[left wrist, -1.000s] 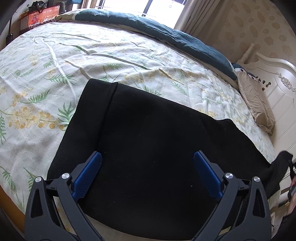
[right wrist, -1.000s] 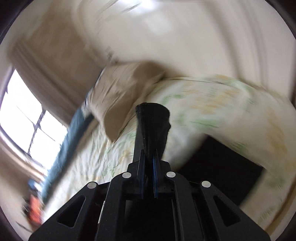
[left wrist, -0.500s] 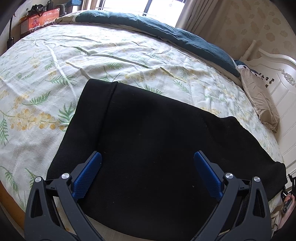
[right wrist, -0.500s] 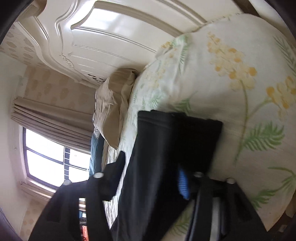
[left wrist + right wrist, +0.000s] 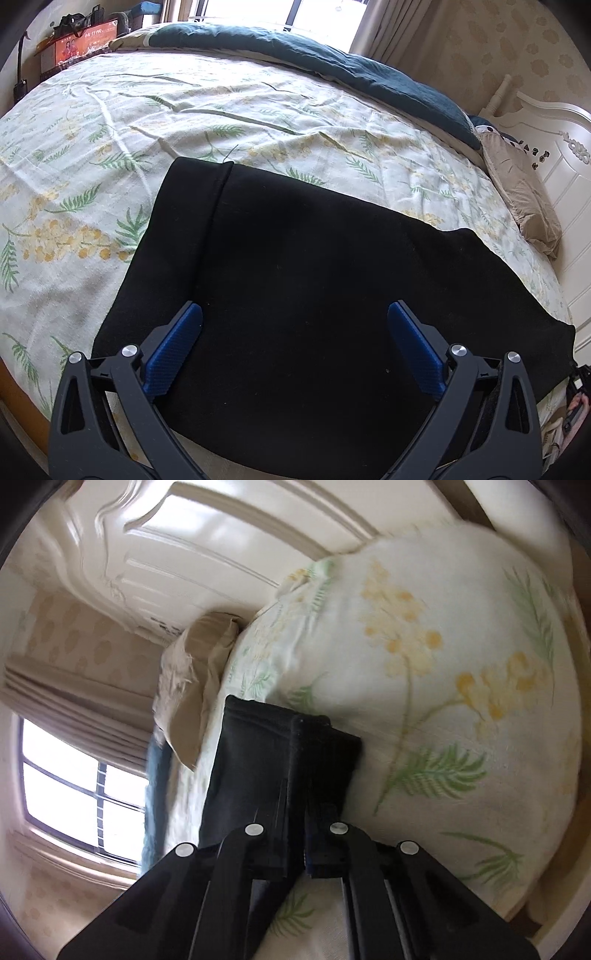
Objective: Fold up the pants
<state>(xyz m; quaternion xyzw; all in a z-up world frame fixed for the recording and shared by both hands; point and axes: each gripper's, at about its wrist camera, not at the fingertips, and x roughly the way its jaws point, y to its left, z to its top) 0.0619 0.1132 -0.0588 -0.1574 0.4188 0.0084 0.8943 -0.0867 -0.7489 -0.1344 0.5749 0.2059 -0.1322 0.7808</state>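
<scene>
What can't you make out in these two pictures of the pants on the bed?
- Left wrist view: the near edge of the black pants lies behind the open left gripper.
- Right wrist view: the right gripper is shut on a pants edge; motion blur hides which edge.
- The headboard runs past the frame.

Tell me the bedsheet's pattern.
The bedsheet is pale with green fern leaves and yellow blossoms; the left wrist view shows it best.

The pants (image 5: 314, 288) lie flat on the bed (image 5: 110, 147) near its front edge. A blanket (image 5: 332, 70) lies along the far side, and a pillow (image 5: 524, 199) lies against the headboard (image 5: 557, 147) at right.
</scene>
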